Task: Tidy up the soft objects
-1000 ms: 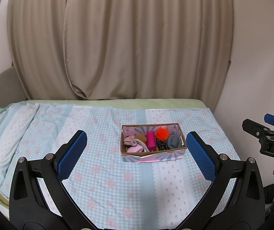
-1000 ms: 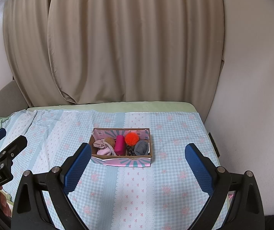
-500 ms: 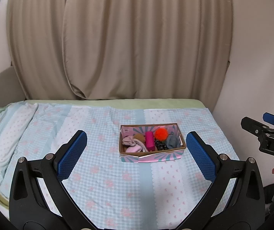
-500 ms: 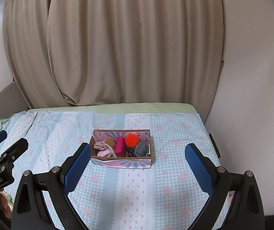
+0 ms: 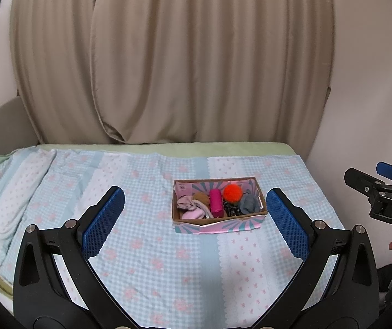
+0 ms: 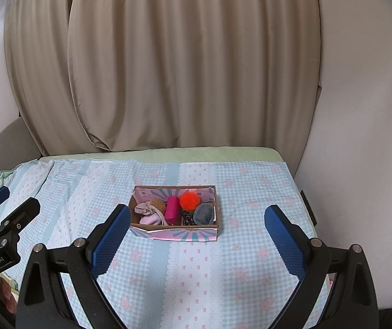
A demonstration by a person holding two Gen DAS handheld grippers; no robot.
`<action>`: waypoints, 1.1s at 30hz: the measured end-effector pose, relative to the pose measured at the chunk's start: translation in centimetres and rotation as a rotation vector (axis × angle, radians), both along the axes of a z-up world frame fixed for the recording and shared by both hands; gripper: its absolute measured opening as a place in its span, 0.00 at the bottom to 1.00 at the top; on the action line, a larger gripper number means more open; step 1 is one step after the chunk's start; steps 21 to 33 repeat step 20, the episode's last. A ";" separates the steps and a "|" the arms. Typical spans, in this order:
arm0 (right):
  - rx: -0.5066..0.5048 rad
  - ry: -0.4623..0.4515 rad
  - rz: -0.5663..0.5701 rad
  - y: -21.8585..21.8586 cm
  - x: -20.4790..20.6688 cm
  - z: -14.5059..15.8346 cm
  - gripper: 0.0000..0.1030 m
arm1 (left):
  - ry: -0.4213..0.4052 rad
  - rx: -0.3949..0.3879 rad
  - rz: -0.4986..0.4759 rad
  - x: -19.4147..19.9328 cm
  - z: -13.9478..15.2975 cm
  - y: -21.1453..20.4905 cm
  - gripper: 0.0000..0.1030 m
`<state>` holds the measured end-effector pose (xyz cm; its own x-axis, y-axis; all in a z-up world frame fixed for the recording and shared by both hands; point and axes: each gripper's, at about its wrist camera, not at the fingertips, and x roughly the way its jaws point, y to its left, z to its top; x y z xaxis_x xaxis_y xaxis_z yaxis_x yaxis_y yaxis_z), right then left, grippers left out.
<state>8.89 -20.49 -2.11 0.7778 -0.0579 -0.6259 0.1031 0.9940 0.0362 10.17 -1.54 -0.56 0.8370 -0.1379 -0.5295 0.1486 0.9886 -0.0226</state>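
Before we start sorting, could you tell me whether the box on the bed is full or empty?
Full: the box holds soft items packed side by side.

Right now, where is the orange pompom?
In both wrist views the orange pompom lies inside the cardboard box toward its back wall, between the magenta roll and the grey sock.

Left tool point(image 5: 196, 219) and right tool point(image 6: 197, 237) both hover side by side, jaws spread wide, empty.

Left tongs point(image 5: 196, 216) agape above the checked bedspread point(image 5: 146, 249), cardboard box point(image 5: 218, 224) of soft objects between their blue pads point(image 5: 103, 220).
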 end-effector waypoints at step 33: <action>0.013 0.041 -0.020 0.7 1.2 -1.0 0.94 | -0.025 0.034 -0.033 1.2 0.0 -1.5 1.00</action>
